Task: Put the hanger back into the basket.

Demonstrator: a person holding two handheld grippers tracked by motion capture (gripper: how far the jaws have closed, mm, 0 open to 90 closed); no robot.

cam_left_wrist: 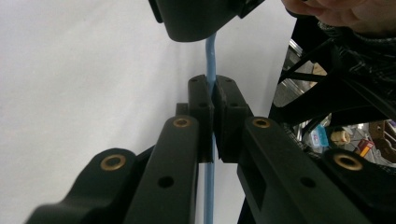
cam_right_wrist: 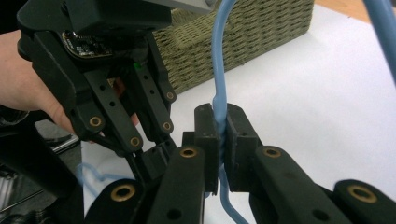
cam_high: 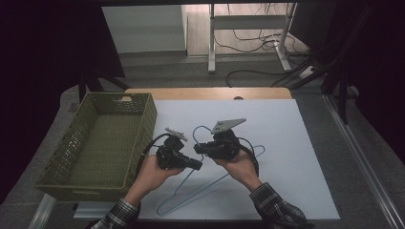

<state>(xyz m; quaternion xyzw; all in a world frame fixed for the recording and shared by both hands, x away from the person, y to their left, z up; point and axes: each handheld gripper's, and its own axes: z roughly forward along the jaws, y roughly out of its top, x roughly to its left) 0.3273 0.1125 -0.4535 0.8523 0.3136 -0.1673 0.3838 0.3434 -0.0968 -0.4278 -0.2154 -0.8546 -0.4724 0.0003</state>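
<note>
The left tongs (cam_left_wrist: 213, 100) come up from the bottom edge, black jaws pressed tight on a thin blue hanger wire (cam_left_wrist: 211, 58); the wire runs straight up between the pads (cam_left_wrist: 201, 98) and down again below them; at the top it slips under a dark housing, the right tongs (cam_left_wrist: 194, 18); a hand (cam_left_wrist: 345, 11) sits in the upper right corner above a plaid sleeve (cam_left_wrist: 369, 46); white table (cam_left_wrist: 84, 84) spreads across the left; dark frames and blurred clutter lie off to the right.

Both forearms reach in from the near edge. The left gripper (cam_high: 197, 164) and right gripper (cam_high: 197, 149) meet tip to tip at centre, each clamped on the blue wire hanger (cam_high: 210, 183).
</note>
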